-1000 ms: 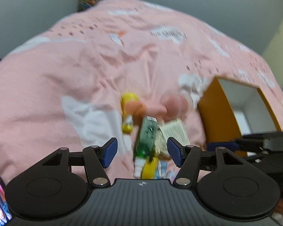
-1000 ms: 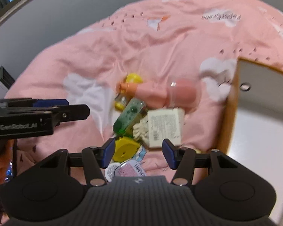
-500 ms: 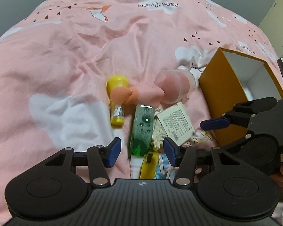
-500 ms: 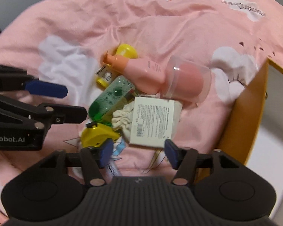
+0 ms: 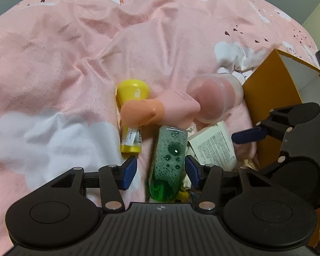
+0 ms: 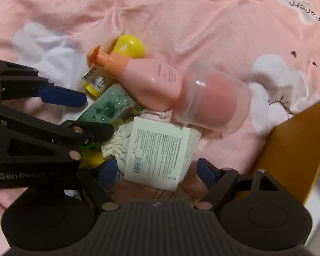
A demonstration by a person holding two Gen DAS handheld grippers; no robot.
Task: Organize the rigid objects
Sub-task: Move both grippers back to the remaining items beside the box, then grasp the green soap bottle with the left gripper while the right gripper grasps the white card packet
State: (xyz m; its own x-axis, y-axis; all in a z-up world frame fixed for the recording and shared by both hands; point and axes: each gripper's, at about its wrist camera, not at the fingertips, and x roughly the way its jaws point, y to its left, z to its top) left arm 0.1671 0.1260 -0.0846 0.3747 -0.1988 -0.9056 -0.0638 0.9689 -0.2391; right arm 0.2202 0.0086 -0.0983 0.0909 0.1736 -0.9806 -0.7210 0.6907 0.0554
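1. Your left tool (image 5: 161, 169) points down over the green bottle (image 5: 168, 160). The bottle lies between the blue pads: the pad on the tool's right side is at its edge, the other stands clear, so nothing is gripped.
2. Your right tool (image 6: 160, 170) has just been widening its jaws. It is released, with the white labelled pouch (image 6: 157, 153) between the pads, which do not press on it.
3. In the right wrist view the heap lies mid-frame on the pink bedspread (image 6: 181, 21). The pink pump bottle (image 6: 147, 81) lies across the yellow tube (image 6: 117, 61) at 12 o'clock from the pouch. The clear-capped pink container (image 6: 215, 102) is at 1 o'clock.
4. A small yellow item (image 6: 91, 160) at 9 o'clock is half hidden; you probably cannot name it.
5. The orange box (image 5: 271, 98) stands at 3 o'clock in the left view.
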